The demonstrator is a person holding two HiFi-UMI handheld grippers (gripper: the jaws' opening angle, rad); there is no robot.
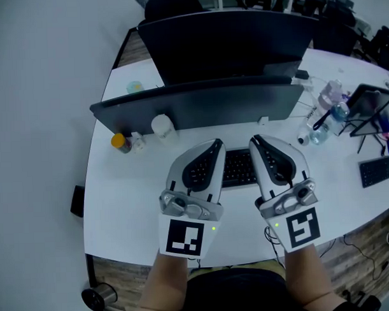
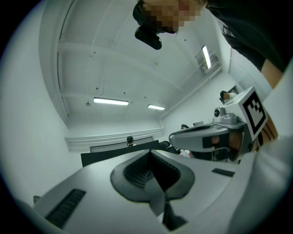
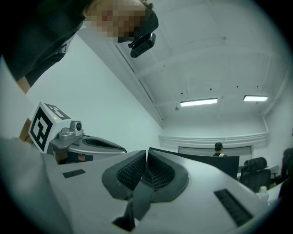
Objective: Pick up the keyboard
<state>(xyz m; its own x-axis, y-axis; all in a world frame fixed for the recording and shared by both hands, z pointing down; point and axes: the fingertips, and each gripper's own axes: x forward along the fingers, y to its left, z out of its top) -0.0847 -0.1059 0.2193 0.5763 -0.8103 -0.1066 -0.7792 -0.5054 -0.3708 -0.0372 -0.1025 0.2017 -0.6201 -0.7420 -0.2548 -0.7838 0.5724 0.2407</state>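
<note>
A black keyboard (image 1: pixel 238 168) lies on the white desk (image 1: pixel 126 192) in front of the monitors, largely hidden under both grippers. My left gripper (image 1: pixel 214 144) hovers over its left end, jaws shut with nothing between them. My right gripper (image 1: pixel 254 140) hovers over its right part, also shut and empty. Both gripper views look upward at the ceiling and do not show the keyboard. In the left gripper view the shut pads (image 2: pixel 151 171) meet in a line, and the right gripper's body (image 2: pixel 208 137) shows beside them. The right gripper view shows its pads (image 3: pixel 146 171) pressed together.
Two dark monitors (image 1: pixel 199 107) stand behind the keyboard. Small bottles and a white cup (image 1: pixel 163 128) sit at the left. Water bottles (image 1: pixel 327 112), a tablet on a stand (image 1: pixel 371 104) and a second small keyboard (image 1: pixel 378 171) are at the right. A person (image 3: pixel 219 148) stands far off.
</note>
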